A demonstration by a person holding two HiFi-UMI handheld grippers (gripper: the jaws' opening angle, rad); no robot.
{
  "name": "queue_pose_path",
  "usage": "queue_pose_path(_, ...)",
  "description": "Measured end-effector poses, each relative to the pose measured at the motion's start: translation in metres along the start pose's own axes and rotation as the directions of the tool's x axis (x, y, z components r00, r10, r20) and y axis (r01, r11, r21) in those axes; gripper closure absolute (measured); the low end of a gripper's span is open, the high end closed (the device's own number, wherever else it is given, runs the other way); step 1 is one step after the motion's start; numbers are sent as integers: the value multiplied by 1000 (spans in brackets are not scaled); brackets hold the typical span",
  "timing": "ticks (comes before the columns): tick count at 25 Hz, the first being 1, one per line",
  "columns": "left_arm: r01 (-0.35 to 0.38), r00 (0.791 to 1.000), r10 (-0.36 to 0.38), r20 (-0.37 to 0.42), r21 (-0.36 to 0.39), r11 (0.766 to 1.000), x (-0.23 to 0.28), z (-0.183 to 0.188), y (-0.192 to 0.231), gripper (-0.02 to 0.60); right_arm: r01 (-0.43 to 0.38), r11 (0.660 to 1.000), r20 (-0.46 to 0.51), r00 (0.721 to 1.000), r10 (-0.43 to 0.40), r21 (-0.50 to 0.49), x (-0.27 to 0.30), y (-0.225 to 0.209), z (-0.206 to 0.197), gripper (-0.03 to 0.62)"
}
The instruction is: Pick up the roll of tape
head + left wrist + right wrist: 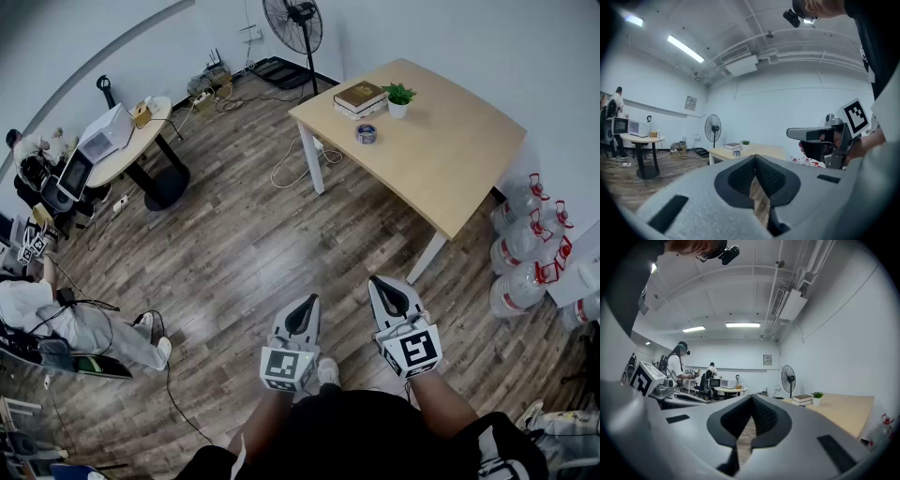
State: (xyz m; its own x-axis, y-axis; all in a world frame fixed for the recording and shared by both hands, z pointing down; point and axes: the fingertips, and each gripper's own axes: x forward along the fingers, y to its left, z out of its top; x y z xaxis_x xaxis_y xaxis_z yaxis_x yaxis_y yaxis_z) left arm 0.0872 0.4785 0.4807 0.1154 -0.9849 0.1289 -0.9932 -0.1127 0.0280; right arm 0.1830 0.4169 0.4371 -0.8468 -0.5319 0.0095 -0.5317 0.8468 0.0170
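Observation:
The roll of tape lies on the light wooden table, next to a stack of books and a small potted plant. Both grippers hover over the wooden floor, well short of the table and pointing roughly level towards it. My left gripper is shut with nothing in it; its fingertips meet in the left gripper view. My right gripper is also shut and empty. The tape shows small and far off in the left gripper view. I cannot make it out in the right gripper view.
A standing fan is behind the table. Several water bottles crowd the floor at the table's right. A round table with a microwave stands at the left, cables trail on the floor, and a seated person is at far left.

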Motion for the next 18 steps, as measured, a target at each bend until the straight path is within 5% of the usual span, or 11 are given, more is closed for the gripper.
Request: queue_pose_path(18, -4, 1000, 4, 13, -9, 1000, 5, 12, 35, 580, 25, 999, 34, 999, -25, -20, 36, 7, 17, 600)
